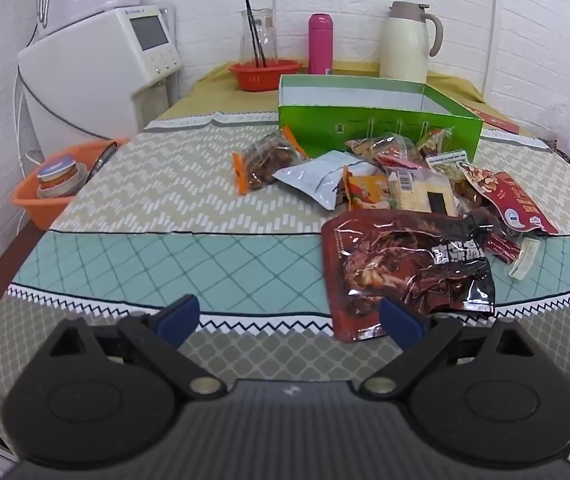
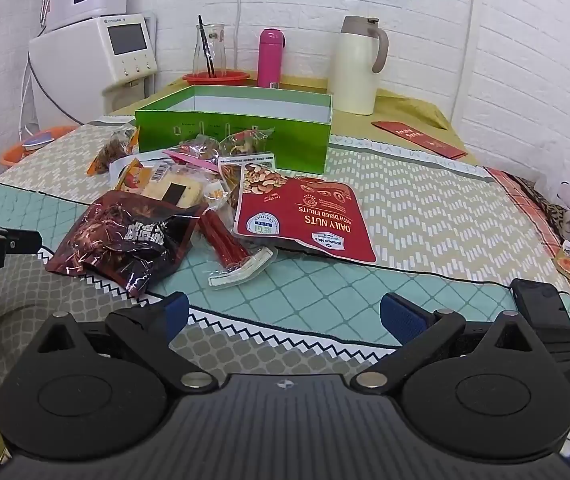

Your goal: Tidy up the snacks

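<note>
Your left gripper (image 1: 289,318) and right gripper (image 2: 283,314) hold jaws wide, empty, before crinkly glossy snack packets (image 2: 125,236) and a rectangular green cardboard box (image 2: 241,136) on the patterned cloth surface (image 2: 425,208).

I see the surface (image 2: 425,216) covered by a patterned cloth in beige chevrons and teal diamonds. A green box (image 2: 237,136) stands open on it, and in front of the box lies a loose heap of snacks: a red nut pouch (image 2: 309,216), a dark glossy packet (image 2: 125,240), red sticks (image 2: 225,244) and a clear bag with orange ends (image 1: 265,160). Farther back, on a yellow cloth, stand a cream jug (image 2: 359,68), a pink bottle (image 2: 269,58) and a red bowl (image 2: 217,78); a red envelope (image 2: 417,138) lies flat nearby.
</note>
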